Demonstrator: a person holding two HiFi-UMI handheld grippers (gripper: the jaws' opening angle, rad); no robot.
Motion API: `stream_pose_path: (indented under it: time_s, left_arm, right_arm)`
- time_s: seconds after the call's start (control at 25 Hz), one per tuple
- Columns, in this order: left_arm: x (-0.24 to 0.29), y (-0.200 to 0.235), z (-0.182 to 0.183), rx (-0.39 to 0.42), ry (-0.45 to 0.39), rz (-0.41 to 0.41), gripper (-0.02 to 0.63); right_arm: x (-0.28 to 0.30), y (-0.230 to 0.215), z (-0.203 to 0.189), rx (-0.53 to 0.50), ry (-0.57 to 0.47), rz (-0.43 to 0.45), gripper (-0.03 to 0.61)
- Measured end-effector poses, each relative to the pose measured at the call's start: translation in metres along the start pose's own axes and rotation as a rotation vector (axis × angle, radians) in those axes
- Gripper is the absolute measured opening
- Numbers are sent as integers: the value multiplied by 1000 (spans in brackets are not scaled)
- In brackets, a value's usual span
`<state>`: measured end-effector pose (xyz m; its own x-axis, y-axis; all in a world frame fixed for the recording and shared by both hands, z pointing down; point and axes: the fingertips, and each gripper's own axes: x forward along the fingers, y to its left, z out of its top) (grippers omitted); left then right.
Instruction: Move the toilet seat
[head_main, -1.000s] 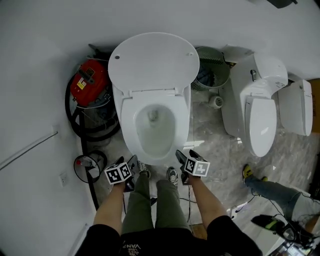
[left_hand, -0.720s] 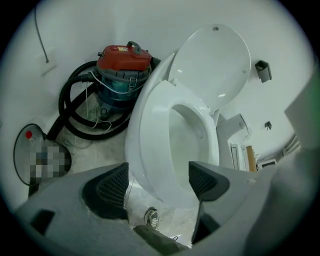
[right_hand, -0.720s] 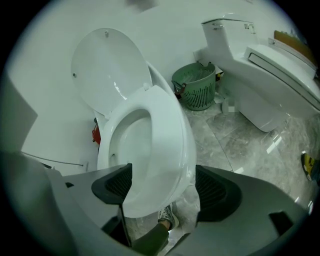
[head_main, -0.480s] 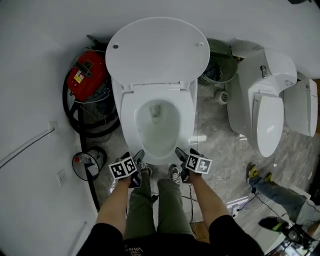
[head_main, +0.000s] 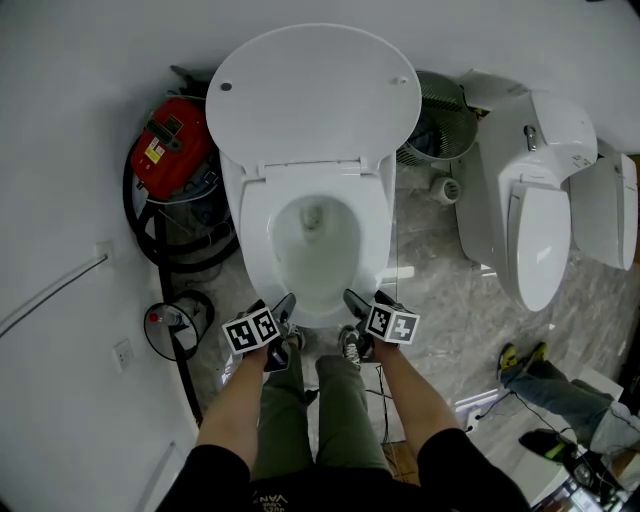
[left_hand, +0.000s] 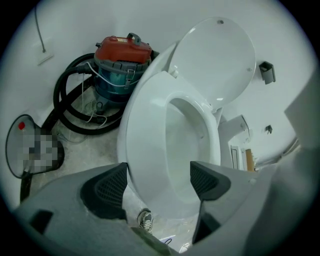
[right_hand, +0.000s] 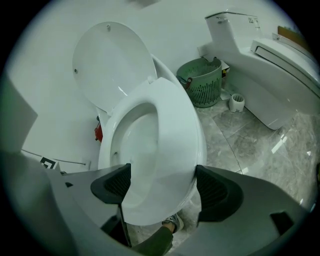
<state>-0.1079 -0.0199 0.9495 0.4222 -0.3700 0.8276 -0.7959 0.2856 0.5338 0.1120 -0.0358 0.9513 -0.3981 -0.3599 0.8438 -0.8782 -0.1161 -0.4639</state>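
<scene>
Seen from above, a white toilet (head_main: 312, 265) stands on a grey marbled floor (head_main: 440, 300) against the far wall. Its glossy oval toilet seat (head_main: 255, 230) lies flat on the bowl, and the round lid (head_main: 313, 95) is raised against the wall. At the bowl's front rim, two bare forearms (head_main: 235, 400) hold a left gripper (head_main: 276, 310) and a right gripper (head_main: 365, 305), each topped by a marker cube. The left gripper view shows its jaws opening, the dark ribbed pads (left_hand: 107, 192) wide apart and pressing nothing, with the seat's front curve between them. Only this view shows the red-topped vacuum cleaner (left_hand: 120, 55) side-on, with its clear drum and looped black hose (left_hand: 67, 95). The right gripper view shows its jaws spread wide either side of the seat's front edge, not clamped on it. It alone reveals the slatted wall of a green plastic basket (right_hand: 202, 82) and the smooth flank of a second toilet (right_hand: 270, 85). Only the head view shows another person's leg (head_main: 560, 385) at the floor's near right corner.
</scene>
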Motion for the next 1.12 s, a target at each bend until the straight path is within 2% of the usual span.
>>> stream_pose_path:
  time_s: [0.2,0.4,0.6,0.76,1.0,1.12]
  left_arm:
    - [-1,-1,4,-60,-35,-11,399]
    - [-10,-4,8,-136,-23,-73,399]
    - [-21,-10,9,-122,-8,-85,396]
    - [-35,-10,11,-130,-34,-37,330]
    - [-62,-15,19,-170,-43,-39,250]
    - [-76,-15,21,-163,-52,-9,168]
  right_arm:
    - [-2,3,3,43,-20,6,400]
    - [-11,10,6,77,-50,55,420]
    - [-23,17,10,90,-67,86,422]
    - [-40,25,13,105,-84,124,422]
    - [-68,41,25,120,-104,172,422]
    - [-82,49,32,126,-122,183,422]
